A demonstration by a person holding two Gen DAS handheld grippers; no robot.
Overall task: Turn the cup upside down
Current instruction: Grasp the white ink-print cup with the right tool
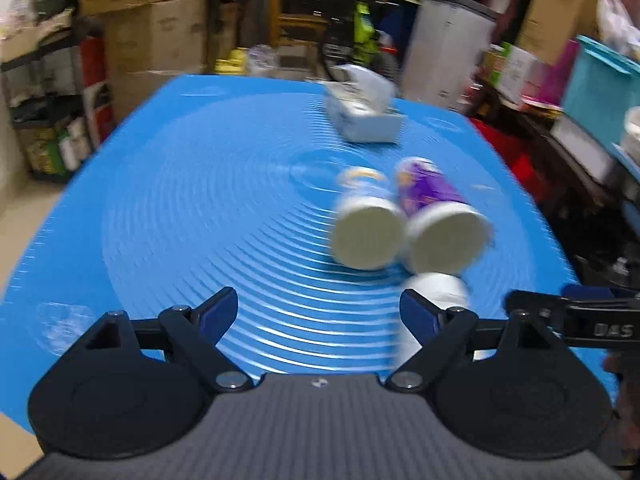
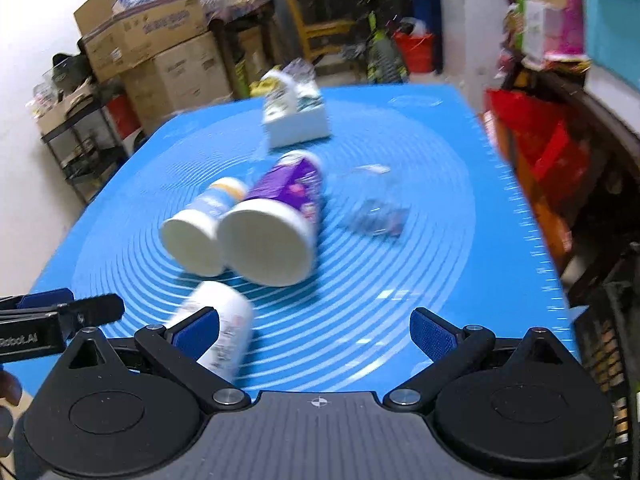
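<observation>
Three paper cups lie on their sides on the blue mat (image 1: 200,200). A purple cup (image 1: 436,216) and a light blue cup (image 1: 366,220) lie side by side, white open ends toward me. A white cup (image 1: 438,300) lies nearer, just beyond my left gripper's right finger. My left gripper (image 1: 319,312) is open and empty. In the right wrist view the purple cup (image 2: 276,220), blue cup (image 2: 200,232) and white cup (image 2: 224,328) show; the white cup lies against the left finger. My right gripper (image 2: 316,334) is open and empty. Both views are motion-blurred.
A white box (image 1: 366,112) with items stands at the far side of the mat, also in the right wrist view (image 2: 296,116). A crumpled clear wrapper (image 2: 376,216) lies right of the cups. Cardboard boxes, shelves and clutter surround the table.
</observation>
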